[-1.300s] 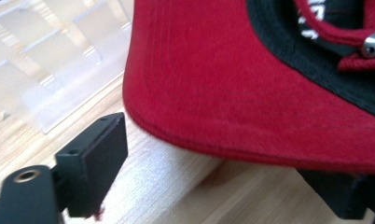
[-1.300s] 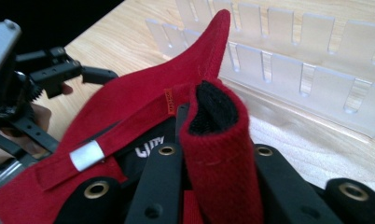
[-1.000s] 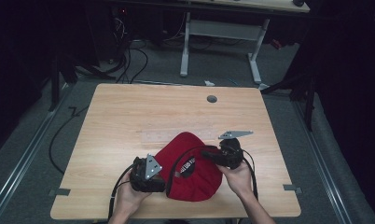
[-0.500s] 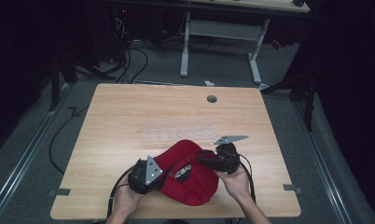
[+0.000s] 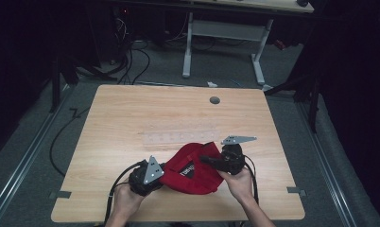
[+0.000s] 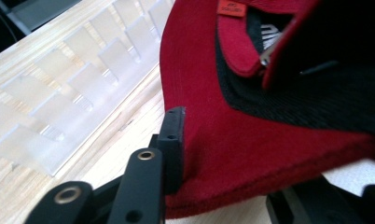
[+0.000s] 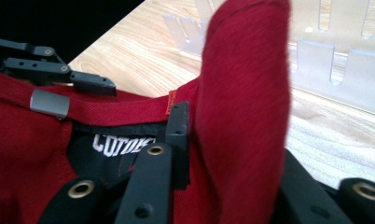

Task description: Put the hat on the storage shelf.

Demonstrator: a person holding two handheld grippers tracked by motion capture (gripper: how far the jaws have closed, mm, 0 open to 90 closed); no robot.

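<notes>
A red cap (image 5: 193,168) is being handled between two hand-held grippers near the front edge of the surface (image 5: 131,118), and the work is judged to be at an early to middle stage: the cap has been taken up at both sides but not yet placed or shaped into any final position. It lies partly lifted, its inside turned up, so that the black lining and a printed label can be seen in the right gripper view, together with the red strap and its metal clasp (image 7: 49,103). The left gripper (image 5: 148,177) is set at the cap's left edge; its jaws have just been closing and the red fabric is pinched between them, as the left gripper view shows. The right gripper (image 5: 216,161) is set at the cap's right side; its jaws have just been opening a little, yet a fold of red cloth is seen clamped between them. A clear slotted rack (image 5: 181,138) lies just behind the cap, and whether the cap is meant for it cannot be told. The surface is pale wood with a round cable hole (image 5: 215,100) near its far edge. Beyond it, a dark room with grey floor, a white desk frame (image 5: 223,42) and loose cables (image 5: 131,56) is seen.
</notes>
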